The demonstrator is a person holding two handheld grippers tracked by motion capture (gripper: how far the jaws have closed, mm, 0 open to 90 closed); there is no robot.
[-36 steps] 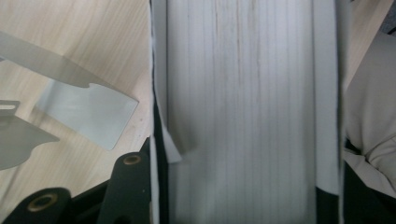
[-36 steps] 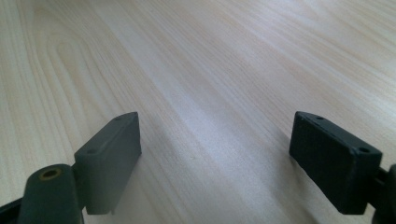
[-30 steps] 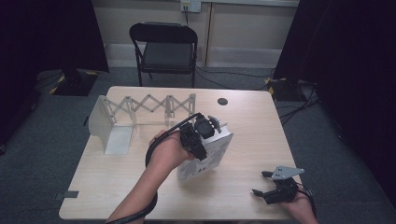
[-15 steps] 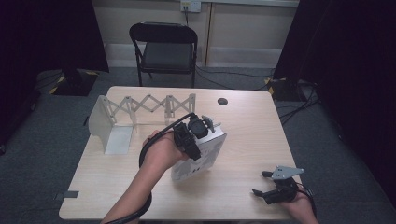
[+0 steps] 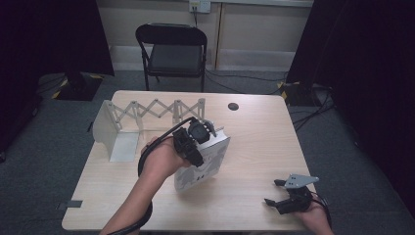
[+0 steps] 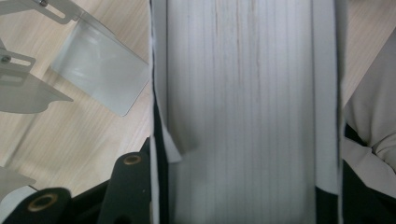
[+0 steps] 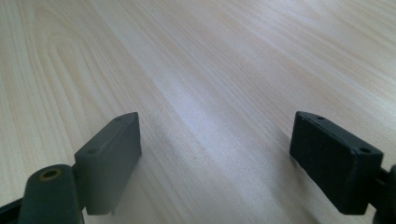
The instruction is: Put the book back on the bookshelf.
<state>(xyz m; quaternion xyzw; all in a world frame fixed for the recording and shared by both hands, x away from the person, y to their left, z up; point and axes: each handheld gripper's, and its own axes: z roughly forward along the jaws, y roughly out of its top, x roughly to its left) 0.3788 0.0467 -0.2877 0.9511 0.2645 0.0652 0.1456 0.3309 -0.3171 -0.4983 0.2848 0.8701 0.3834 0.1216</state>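
Wooden table [image 5: 254, 127], book [image 5: 208, 164] lifted — rack [image 5: 147, 110] at ten o'clock.
My left gripper [image 5: 188, 142] clamps its pages; right gripper [image 5: 276, 196] idles wide — I'd keep it upright going in.

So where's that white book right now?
In the high view the white book is mid-table, tilted, clamped by the left gripper, just right of the folding rack; the right gripper rests apart, open.

White book [image 5: 205, 164] with dark, perhaps grey cover print; pale wood-grain table [image 5: 254, 132]; black chair [image 5: 173, 49]
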